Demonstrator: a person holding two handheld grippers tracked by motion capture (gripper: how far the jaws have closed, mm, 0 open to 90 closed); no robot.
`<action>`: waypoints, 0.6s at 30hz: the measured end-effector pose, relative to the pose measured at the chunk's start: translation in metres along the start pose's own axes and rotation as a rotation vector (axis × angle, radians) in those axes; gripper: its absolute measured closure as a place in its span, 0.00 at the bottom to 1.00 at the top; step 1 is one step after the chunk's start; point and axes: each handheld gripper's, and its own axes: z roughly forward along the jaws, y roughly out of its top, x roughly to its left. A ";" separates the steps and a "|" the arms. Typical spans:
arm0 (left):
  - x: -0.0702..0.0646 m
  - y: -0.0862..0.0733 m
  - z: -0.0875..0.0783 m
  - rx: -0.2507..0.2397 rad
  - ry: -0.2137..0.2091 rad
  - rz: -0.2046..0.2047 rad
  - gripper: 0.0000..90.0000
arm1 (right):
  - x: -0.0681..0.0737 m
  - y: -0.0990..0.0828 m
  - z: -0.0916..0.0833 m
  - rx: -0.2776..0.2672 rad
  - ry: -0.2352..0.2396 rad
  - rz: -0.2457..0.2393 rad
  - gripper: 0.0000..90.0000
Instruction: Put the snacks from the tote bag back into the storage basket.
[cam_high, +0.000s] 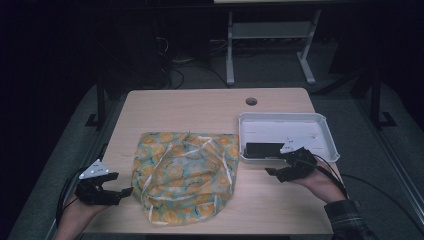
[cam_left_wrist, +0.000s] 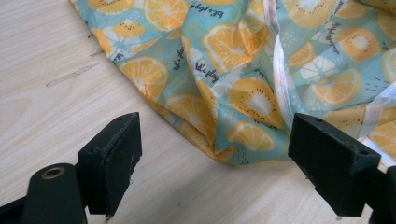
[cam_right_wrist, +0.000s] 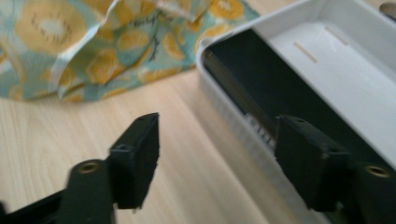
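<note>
The cloth (cam_high: 186, 175), printed with orange slices on a blue-green ground and edged with white ribbon, lies crumpled on the table (cam_high: 200, 107) and serves here as the landmark. Left of the cloth, near the table's left edge, the left gripper (cam_high: 126, 190) rests low in the person's hand with its grey plate on top. In the left gripper view the left gripper (cam_left_wrist: 215, 156) has its jaws spread wide, and nothing is between them except bare wood; a folded corner of the cloth (cam_left_wrist: 243, 93) lies just ahead of the jaws, near but not touching them. A white ribbon runs down across the cloth in that view, close to the farther jaw. Right of the cloth stands a white tray (cam_high: 327, 132), its near left corner just beside the cloth's right edge. Inside the tray, along its front wall, lies a flat black thing (cam_high: 263, 149); I cannot tell what it is. Right of the cloth and at the front of the tray is the right gripper (cam_high: 272, 171), held in the person's hand, a plaid sleeve (cam_high: 350, 216) behind it. In the right gripper view the right gripper (cam_right_wrist: 217, 158) also has its jaws apart and holds nothing: one jaw is over the wood between the cloth (cam_right_wrist: 93, 46) and the tray (cam_right_wrist: 355, 70), the other is over the tray's front wall, beside the black thing (cam_right_wrist: 261, 79). This view is a little blurred.
</note>
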 end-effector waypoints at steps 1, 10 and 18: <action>0.000 0.000 0.000 -0.001 -0.001 0.000 0.19 | 0.003 -0.003 0.000 0.004 -0.007 0.002 0.30; -0.002 0.000 0.001 0.002 -0.004 0.007 0.19 | 0.025 -0.037 0.001 0.000 0.005 0.012 0.23; -0.004 0.001 0.000 -0.002 0.002 0.016 0.19 | 0.031 -0.041 0.003 0.018 -0.008 -0.001 0.21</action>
